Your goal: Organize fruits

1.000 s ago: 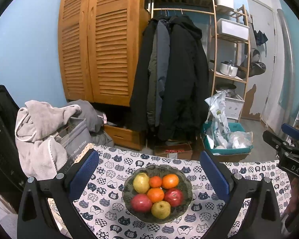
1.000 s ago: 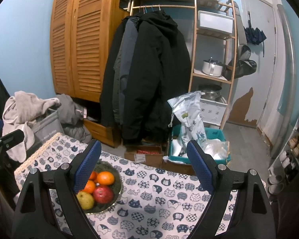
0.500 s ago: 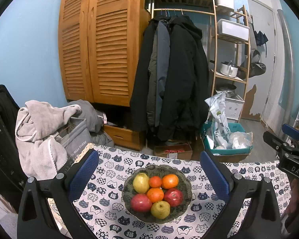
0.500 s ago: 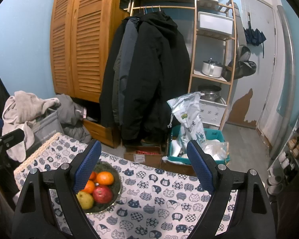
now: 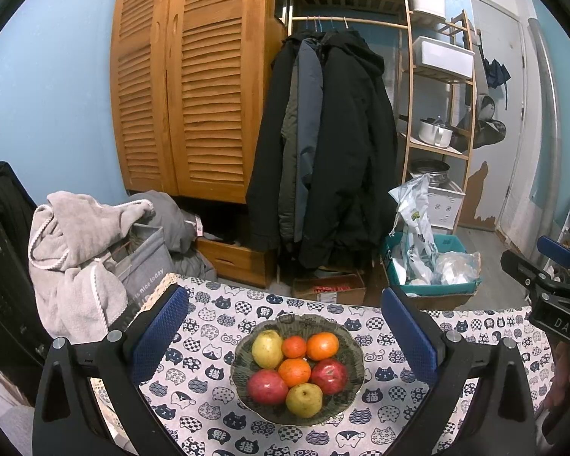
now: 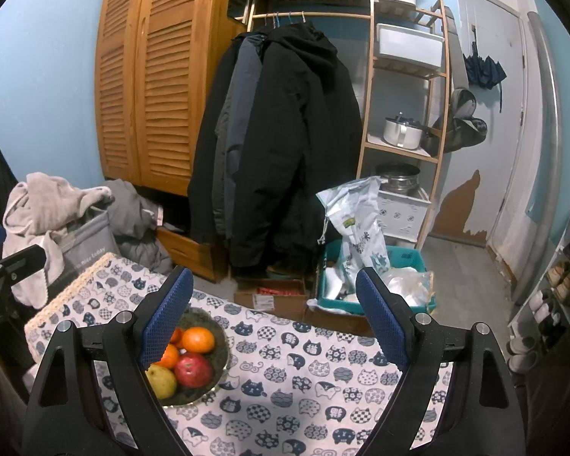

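Left wrist view, noted left to right: pale grey hooded towel [image 5: 76, 250] heaped over a grey fabric bin at the table's far left corner. Left gripper [image 5: 283, 336] hovers over the white tablecloth printed with navy cat faces [image 5: 216, 402], jaws spread wide, nothing between the blue textured pads [image 5: 159, 332]. Framed between those pads sits the dark green scalloped glass bowl [image 5: 355, 345], resting on the cloth. Inside it: a yellow-green pear [image 5: 267, 348] at back left, a small orange tangerine [image 5: 294, 346] beside it, a larger orange tangerine [image 5: 322, 345] at back right. A third orange [image 5: 294, 372] sits in the middle. Front row: red apple [image 5: 266, 387] on the left, yellow pear [image 5: 304, 400] nearest the camera, second red apple [image 5: 329, 376] on the right. All fruit touch their neighbours. Behind, black coats [image 5: 330, 144] hang on a wooden rail. At far right edge, the other gripper's black body shows, held by a hand [image 5: 568, 380].

Right wrist view: right gripper [image 6: 273, 319] also held wide apart, empty, above bare cloth to the right of the bowl. Its left pad partly covers the bowl; one tangerine, one apple and one pear show clear of it. Teal crate with plastic bags [image 6: 376, 269] sits on the floor beyond the table.
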`<state>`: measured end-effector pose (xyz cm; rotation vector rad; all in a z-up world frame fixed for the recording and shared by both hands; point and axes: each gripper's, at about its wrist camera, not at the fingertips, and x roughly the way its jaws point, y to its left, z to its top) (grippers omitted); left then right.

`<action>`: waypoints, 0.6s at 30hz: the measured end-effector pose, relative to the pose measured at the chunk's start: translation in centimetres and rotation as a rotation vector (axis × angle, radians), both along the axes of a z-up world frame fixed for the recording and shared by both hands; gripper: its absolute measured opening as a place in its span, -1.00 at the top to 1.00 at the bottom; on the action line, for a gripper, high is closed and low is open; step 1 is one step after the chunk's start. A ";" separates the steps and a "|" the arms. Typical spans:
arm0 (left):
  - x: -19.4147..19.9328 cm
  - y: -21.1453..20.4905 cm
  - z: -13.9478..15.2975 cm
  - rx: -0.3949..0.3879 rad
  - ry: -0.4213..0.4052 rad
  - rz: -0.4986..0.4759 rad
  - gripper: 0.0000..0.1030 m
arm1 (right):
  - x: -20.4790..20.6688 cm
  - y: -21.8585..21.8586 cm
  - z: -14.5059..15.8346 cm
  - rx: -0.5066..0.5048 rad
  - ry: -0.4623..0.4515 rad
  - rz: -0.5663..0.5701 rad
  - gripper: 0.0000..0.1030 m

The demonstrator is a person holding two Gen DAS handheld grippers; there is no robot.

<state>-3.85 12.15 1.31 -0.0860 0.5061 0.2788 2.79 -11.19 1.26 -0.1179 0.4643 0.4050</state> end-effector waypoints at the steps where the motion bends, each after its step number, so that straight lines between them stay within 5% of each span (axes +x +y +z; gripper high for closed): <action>1: 0.0 -0.1 0.0 0.001 0.000 -0.001 -0.99 | 0.0 0.0 0.0 0.000 0.000 0.000 -0.68; 18: 0.1 -0.9 0.3 0.017 -0.003 -0.001 -0.99 | -0.1 0.1 0.0 -0.004 0.000 0.001 -0.67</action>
